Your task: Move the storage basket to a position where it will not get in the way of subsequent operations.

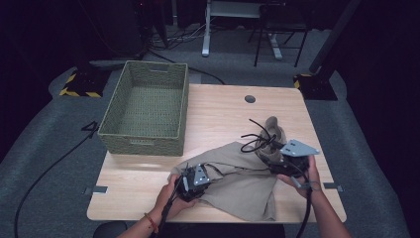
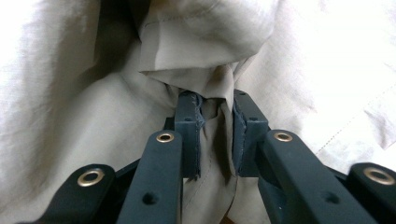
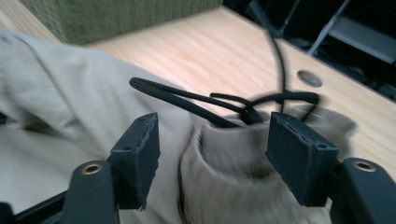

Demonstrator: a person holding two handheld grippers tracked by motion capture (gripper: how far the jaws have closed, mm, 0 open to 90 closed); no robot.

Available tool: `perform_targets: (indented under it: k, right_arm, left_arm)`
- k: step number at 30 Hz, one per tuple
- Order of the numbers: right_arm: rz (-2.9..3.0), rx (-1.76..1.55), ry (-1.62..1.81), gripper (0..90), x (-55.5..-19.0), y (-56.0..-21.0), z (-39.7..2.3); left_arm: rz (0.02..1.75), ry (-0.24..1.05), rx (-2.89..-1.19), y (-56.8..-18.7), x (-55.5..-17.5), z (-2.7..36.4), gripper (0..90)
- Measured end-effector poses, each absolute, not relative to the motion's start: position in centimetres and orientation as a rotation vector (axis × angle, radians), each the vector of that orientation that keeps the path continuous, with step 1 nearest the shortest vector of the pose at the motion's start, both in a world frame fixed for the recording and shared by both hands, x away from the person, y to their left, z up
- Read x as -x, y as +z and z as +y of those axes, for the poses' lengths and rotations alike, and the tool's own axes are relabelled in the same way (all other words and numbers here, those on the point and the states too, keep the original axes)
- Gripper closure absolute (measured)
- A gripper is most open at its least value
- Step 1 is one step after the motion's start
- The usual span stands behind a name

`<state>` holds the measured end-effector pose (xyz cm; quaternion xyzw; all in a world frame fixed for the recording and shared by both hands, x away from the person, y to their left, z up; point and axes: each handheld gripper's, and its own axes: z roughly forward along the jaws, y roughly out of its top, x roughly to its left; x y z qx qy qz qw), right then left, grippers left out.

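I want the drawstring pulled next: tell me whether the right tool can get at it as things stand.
Probably yes. The right tool stands open just short of the black drawstring, which lies exposed on top of the beige garment with nothing across it. The bunched waistband between the jaws might get caught too.

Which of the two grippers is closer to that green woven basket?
Left. The left gripper sits just below the basket, clamped on the beige garment; the right gripper is across the table.

A lab or recording studio is showing here — dark curtains are hanging around a grey carpeted floor point(image 1: 44, 144), cables point(image 1: 47, 171) are trailing across it, yellow-and-black taped stand bases point(image 1: 79, 85) are flanking a lone wooden table point(image 1: 218, 111), and a desk frame point(image 1: 237, 25) is standing behind.
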<state>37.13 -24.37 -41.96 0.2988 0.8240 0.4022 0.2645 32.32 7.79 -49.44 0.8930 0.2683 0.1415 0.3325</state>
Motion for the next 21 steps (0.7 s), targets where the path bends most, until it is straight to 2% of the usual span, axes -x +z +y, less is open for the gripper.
perform_targets:
  k: [1,3,6,7,10,11,12,16,21]
  right_arm:
    - [2.274,-0.828,1.043,35.9,-37.7,-42.3,-23.9]
    - [2.282,-0.850,1.013,41.5,-38.5,-43.0,-23.6]
    - [2.286,-0.876,0.971,51.4,-38.6,-43.7,-24.2]
    - [2.307,-0.876,0.983,58.8,-38.4,-43.9,-24.5]
    - [2.368,-0.842,0.973,72.4,-37.7,-44.7,-25.7]
    - [2.388,-0.830,0.977,81.4,-37.4,-44.9,-26.2]
    - [2.401,-0.830,0.994,84.6,-37.1,-45.1,-26.8]
    - [2.450,-0.827,1.021,85.5,-36.1,-46.2,-28.5]
    - [2.447,-0.843,1.024,85.7,-35.6,-47.2,-29.9]
  left_arm:
    - [0.704,0.373,-2.329,-49.5,-32.3,7.8,74.4]
    - [0.710,0.389,-2.327,-49.4,-32.4,7.8,69.8]
    - [0.732,0.392,-2.305,-48.9,-32.3,8.1,44.8]
    - [0.739,0.409,-2.282,-48.5,-32.2,8.4,38.3]
    - [0.763,0.421,-2.214,-46.9,-32.2,9.6,23.1]
    - [0.781,0.420,-2.196,-46.6,-32.4,10.0,22.2]
    - [0.798,0.413,-2.185,-46.5,-32.7,10.3,20.7]
    - [0.817,0.365,-2.237,-47.7,-33.3,9.9,17.5]
    - [0.808,0.330,-2.299,-49.3,-33.9,8.7,18.0]
